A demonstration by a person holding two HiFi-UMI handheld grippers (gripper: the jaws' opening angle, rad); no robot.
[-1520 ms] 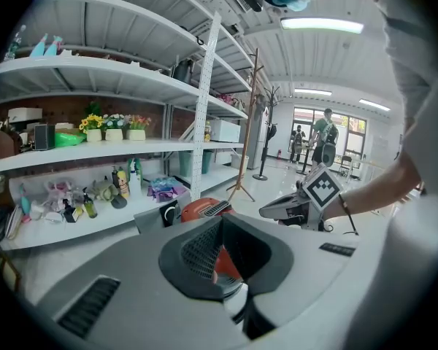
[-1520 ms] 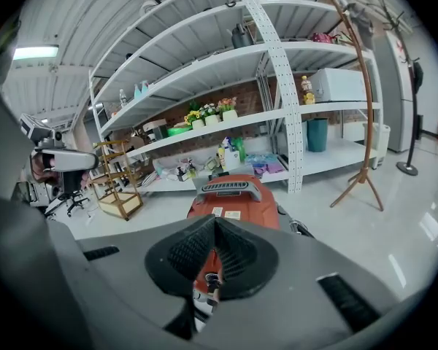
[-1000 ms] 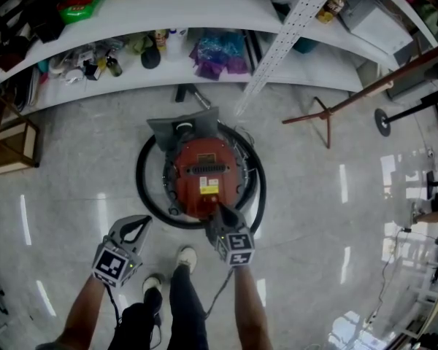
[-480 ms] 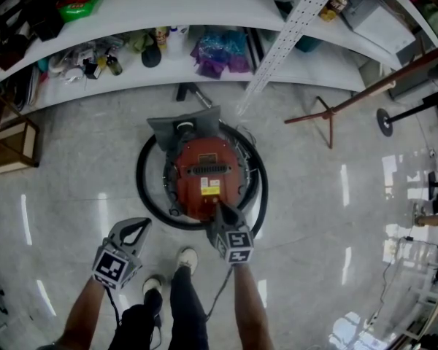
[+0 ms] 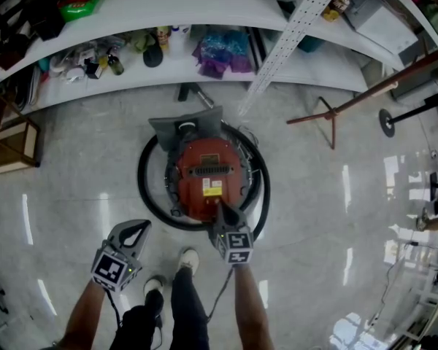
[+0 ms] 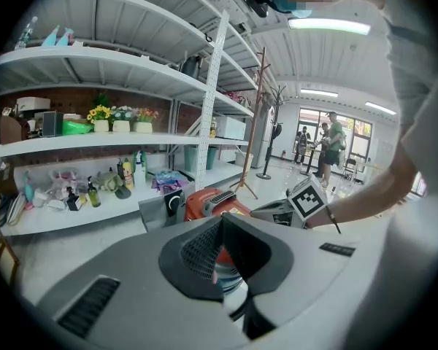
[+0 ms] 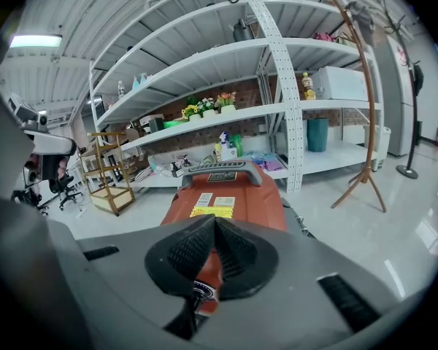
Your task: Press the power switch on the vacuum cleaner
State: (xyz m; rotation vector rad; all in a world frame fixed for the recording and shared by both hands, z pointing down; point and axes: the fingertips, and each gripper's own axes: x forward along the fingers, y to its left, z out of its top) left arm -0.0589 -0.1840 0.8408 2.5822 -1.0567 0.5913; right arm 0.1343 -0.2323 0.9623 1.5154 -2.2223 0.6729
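A red vacuum cleaner [image 5: 208,170] stands on the floor in front of the shelves, with its black hose [image 5: 147,195] coiled round it. In the head view my right gripper [image 5: 223,210] is shut, and its tip rests at the vacuum's near end. The right gripper view shows the red body [image 7: 226,199] and grey handle [image 7: 220,170] just beyond the shut right gripper [image 7: 215,221]; a small round dark part [image 7: 201,292] sits under the tip. My left gripper [image 5: 140,227] is shut on nothing and hangs over bare floor left of the vacuum. The left gripper [image 6: 220,219] points toward the vacuum [image 6: 212,201].
White shelves [image 5: 204,64] with bottles and bags run along the far side. A wooden coat stand [image 5: 328,119] leans at the right, and a wooden rack [image 5: 11,144] stands at the left. The person's shoes [image 5: 186,257] stand just behind the vacuum. People [image 6: 328,141] stand far off.
Almost nothing has changed. The right gripper's tip stays at the vacuum's near end, and the left gripper has drifted very slightly down in the view.
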